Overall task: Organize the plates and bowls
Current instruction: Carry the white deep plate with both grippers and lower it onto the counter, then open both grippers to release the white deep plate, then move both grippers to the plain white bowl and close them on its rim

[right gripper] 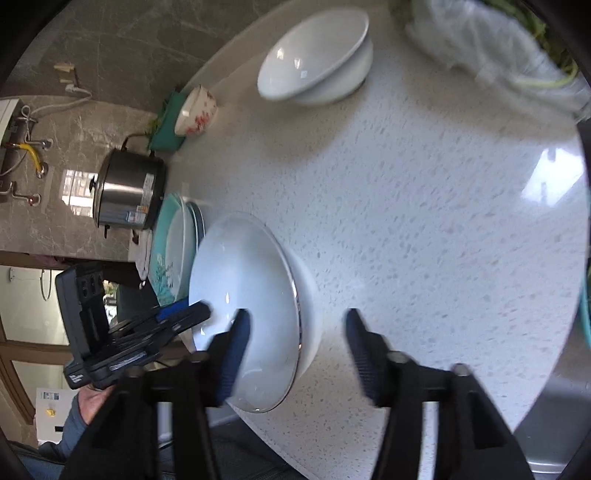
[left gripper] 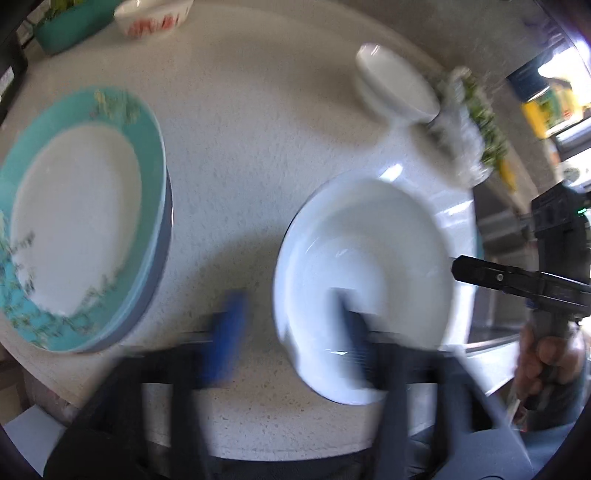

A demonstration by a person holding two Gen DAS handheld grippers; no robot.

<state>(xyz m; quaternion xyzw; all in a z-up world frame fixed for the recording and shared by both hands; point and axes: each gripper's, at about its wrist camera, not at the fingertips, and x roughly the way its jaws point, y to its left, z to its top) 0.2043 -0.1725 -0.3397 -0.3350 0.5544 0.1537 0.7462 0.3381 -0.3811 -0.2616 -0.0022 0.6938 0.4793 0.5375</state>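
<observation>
**Op:** Entry. I have both grippers over a pale speckled stone-look counter [right gripper: 424,229]. The left gripper [left gripper: 288,325] stands with its jaws spread wide; one blue pad [left gripper: 225,332] is outside the white bowl [left gripper: 364,280], the other inside its near rim, and I see neither pressing.

**Obs:** And the right?

**Op:** The right gripper [right gripper: 295,350] is also parted. One finger sits over the bowl's [right gripper: 247,314] hollow, the other over bare counter at 3 o'clock of it. The rim runs between them, not pinched.

**Obs:** Materials?

**Op:** The bowl is glossy white ceramic, round, wide-lipped, and rests on the counter. At its 9 o'clock in the left view lies a stack of plates [left gripper: 79,221]: the top one has a teal rim with a sprig pattern and a white centre, with a grey-blue edge beneath. At 1 o'clock, two nested white bowls [left gripper: 395,85]. At 11 o'clock, a small bowl with red flowers [left gripper: 153,14], beside a teal container [left gripper: 70,26].

**Obs:** Any writing?

**Op:** A steel cooker [right gripper: 129,195] carries stickers, but I cannot read them.

**Obs:** Obscured items?

**Op:** Motion blur smears the left fingers. A clear bag of greens [right gripper: 491,44] is cut by the frame. The hand [left gripper: 546,362] on the right gripper's handle is only partly visible.
</observation>
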